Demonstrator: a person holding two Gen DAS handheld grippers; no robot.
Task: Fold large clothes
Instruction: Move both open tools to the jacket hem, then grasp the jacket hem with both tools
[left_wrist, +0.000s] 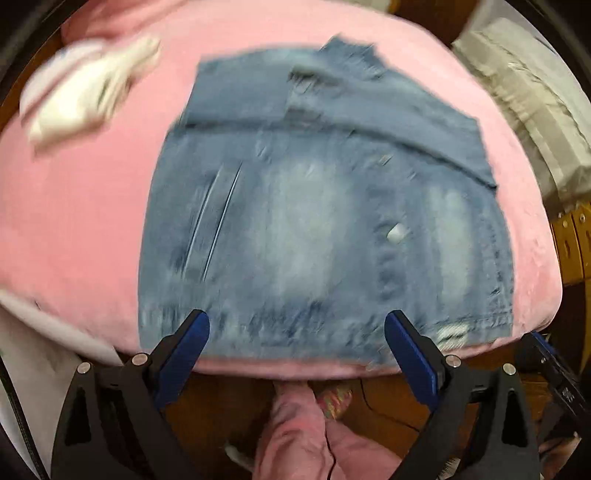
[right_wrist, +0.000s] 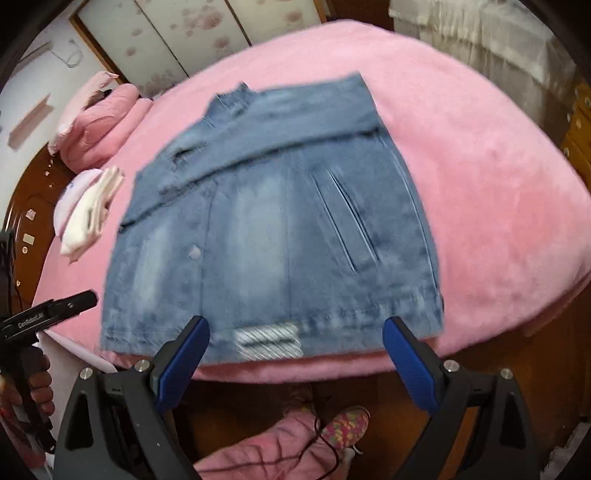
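Note:
A faded blue denim jacket (left_wrist: 317, 206) lies flat on the pink blanket (left_wrist: 74, 229), sleeves folded across its upper part, hem toward me. It also shows in the right wrist view (right_wrist: 280, 229). My left gripper (left_wrist: 297, 328) is open and empty, hovering above the jacket's hem at the bed's near edge. My right gripper (right_wrist: 295, 332) is open and empty, also above the hem, over a frayed white patch (right_wrist: 269, 341). The left gripper's body (right_wrist: 48, 310) shows at the left of the right wrist view.
Folded white clothes (right_wrist: 92, 210) lie on the pink blanket (right_wrist: 498, 206) left of the jacket. Pink pillows (right_wrist: 99, 122) sit at the far left corner. A grey-white bundle (left_wrist: 524, 110) lies beyond the bed's right side. My pink-trousered legs (right_wrist: 273, 443) stand on the wooden floor.

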